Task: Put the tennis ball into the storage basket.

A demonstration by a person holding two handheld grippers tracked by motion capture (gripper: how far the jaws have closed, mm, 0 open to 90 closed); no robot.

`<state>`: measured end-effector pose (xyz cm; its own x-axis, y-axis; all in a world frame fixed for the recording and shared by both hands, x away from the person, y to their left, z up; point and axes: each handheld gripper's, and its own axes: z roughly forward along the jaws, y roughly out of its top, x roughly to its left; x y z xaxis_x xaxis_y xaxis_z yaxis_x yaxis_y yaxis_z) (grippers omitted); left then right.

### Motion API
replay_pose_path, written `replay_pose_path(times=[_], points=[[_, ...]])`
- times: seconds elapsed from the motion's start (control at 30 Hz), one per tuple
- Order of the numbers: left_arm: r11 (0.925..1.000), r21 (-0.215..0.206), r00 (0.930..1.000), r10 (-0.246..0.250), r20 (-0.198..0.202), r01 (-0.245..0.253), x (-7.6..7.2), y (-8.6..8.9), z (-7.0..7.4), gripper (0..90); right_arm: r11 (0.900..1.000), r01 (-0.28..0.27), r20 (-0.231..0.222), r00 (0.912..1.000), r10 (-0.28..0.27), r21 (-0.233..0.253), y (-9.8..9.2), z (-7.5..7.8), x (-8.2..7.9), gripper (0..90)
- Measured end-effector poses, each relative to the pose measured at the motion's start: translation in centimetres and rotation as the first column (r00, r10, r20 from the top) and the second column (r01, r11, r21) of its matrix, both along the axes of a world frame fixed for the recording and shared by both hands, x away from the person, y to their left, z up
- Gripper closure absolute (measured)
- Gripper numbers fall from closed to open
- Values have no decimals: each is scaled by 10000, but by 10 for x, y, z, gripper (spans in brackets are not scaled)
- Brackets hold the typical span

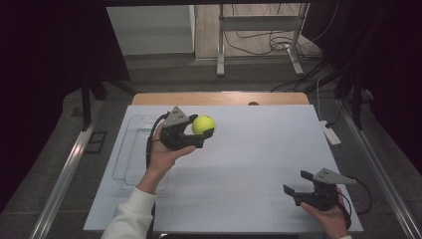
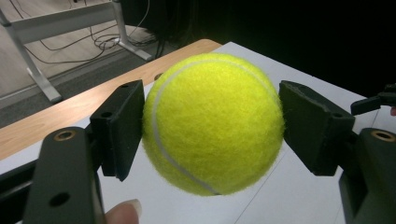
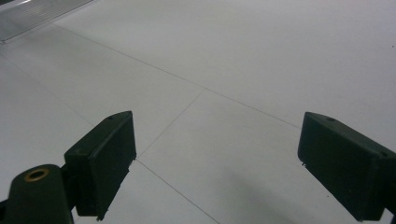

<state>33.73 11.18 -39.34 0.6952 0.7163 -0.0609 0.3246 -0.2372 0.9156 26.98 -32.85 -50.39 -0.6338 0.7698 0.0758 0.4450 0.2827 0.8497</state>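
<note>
Two claws show: the left claw (image 1: pixel 203 130) grips a tennis ball (image 1: pixel 203 124) above the counter (image 1: pixel 259 149), the right claw (image 1: pixel 295 183) gapes empty.

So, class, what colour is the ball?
Yellow-green ball with a white seam, clearest in the left gripper view.

Yellow-green felt tennis ball (image 1: pixel 203 124) with a white curved seam, held off the white table (image 1: pixel 259 149) between the left gripper's (image 1: pixel 205 130) jaws, far-left of table centre
</note>
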Motion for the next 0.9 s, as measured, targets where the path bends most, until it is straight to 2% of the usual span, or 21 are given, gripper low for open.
replay_pose_path(times=[0.6, 0.9], points=[[9987, 71, 9987, 500, -79, -500, 7, 14, -2, 266, 10000, -31, -12, 10000, 31, -35, 1, -1, 0, 115], [9978, -44, 9978, 656, -78, -656, 9, 21, -2, 267, 10000, -27, -15, 10000, 27, -44, 1, -1, 0, 115]])
